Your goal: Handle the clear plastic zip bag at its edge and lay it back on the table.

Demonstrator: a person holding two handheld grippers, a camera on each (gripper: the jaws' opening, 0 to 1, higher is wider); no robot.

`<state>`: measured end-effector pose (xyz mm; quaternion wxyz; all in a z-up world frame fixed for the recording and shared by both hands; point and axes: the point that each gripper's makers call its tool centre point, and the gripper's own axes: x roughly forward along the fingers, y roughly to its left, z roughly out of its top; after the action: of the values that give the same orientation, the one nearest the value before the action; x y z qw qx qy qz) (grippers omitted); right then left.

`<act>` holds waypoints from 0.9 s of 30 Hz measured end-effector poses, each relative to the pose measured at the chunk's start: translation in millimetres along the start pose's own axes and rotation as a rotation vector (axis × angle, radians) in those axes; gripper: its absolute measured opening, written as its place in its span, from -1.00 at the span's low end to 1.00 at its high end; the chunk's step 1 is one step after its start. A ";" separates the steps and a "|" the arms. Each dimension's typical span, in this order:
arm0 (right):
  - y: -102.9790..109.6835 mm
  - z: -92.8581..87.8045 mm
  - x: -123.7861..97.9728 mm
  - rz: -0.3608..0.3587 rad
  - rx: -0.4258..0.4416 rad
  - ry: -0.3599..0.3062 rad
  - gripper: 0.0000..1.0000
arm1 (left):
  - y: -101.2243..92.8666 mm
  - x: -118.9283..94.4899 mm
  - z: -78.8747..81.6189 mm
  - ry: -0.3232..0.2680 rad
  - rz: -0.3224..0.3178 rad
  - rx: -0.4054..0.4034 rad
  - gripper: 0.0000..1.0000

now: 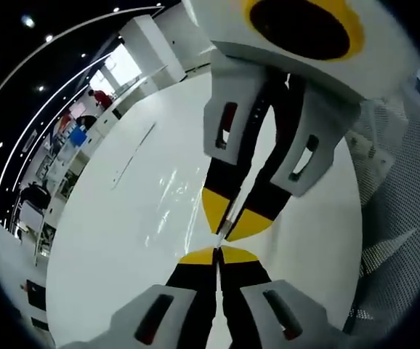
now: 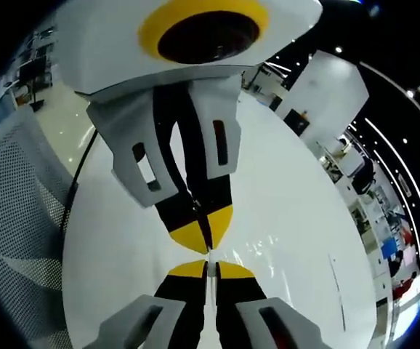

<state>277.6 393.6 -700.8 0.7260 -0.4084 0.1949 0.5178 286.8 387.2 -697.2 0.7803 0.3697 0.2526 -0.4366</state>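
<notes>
Both sets of tongs are meeting tip to tip above the white counter (image 1: 108, 240). The left tongs (image 1: 217, 254) are closing flat on the edge of the clear plastic zip bag (image 1: 174, 196), which is glinting faintly just over the counter. The right tongs (image 2: 208, 267) are pinching the same thin edge from the opposite side, jaws pressed together. A mesh chair (image 2: 21, 211) is standing beside the counter.

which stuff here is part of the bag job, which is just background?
Job:
- clear zip bag, edge pinched between both grippers' tips
- left gripper, shut on the bag
- right gripper, shut on the bag
- white table under it

Background:
- mesh chair beside the table
- desks and shelves across the room
</notes>
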 end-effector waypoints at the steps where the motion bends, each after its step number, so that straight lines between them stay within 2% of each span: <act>1: -0.4 0.3 0.2 0.000 0.003 -0.002 -1.00 | 0.4 -0.8 0.1 -0.003 0.006 -0.005 -1.00; 8: 1.8 3.7 -1.7 -0.001 -0.004 -0.010 -1.00 | -0.5 -4.4 -0.4 0.001 0.017 0.004 -1.00; 14: 7.0 4.5 -3.2 0.006 -0.043 -0.010 -1.00 | -5.2 -6.0 -2.0 0.021 0.031 0.042 -1.00; 27: 13.6 2.7 -1.1 0.020 -0.019 -0.010 -1.00 | -10.9 -4.5 -6.7 0.029 0.019 0.048 -1.00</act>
<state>264.4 396.8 -703.7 0.7179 -0.4107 0.1904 0.5289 274.6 391.0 -701.9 0.7717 0.3969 0.2500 -0.4295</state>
